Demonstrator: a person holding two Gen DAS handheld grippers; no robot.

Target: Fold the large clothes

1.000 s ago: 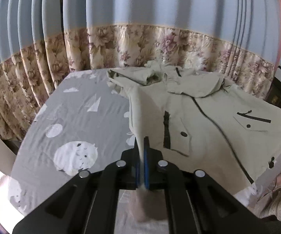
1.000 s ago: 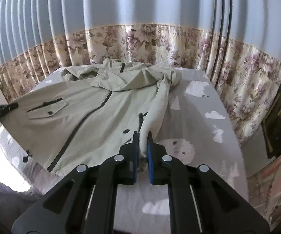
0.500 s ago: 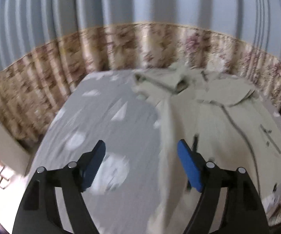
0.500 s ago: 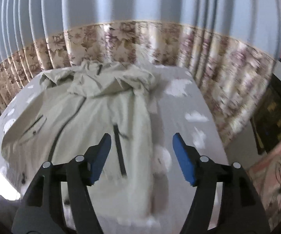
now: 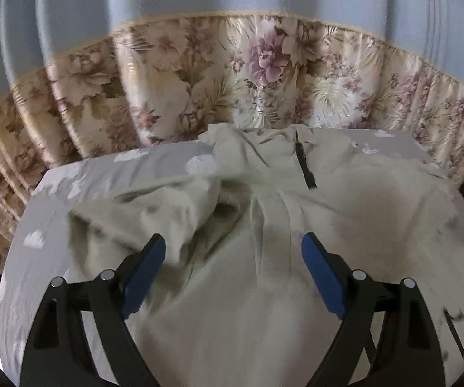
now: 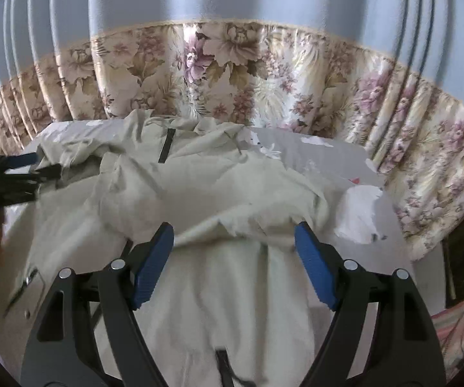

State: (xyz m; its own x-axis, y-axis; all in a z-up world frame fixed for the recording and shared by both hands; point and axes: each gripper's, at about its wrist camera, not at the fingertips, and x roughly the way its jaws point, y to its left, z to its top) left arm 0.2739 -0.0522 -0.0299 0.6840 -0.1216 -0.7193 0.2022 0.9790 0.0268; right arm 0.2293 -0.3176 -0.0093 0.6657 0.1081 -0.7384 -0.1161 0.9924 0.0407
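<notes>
Once both sleeves had been released, the left gripper (image 5: 233, 253) and right gripper (image 6: 234, 242) hung spread wide and empty above the beige jacket (image 5: 264, 274), which filled each frame's centre on the grey bed (image 5: 80, 174), leaving shoulders unfolded.

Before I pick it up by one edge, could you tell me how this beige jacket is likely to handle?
The beige jacket will probably be floppy: it lies bunched in soft creases on the bed, so a lifted edge should sag. It looks like thin fabric, likely light for its size. Both the left gripper and right gripper are open, so two grips seem wise.
</notes>
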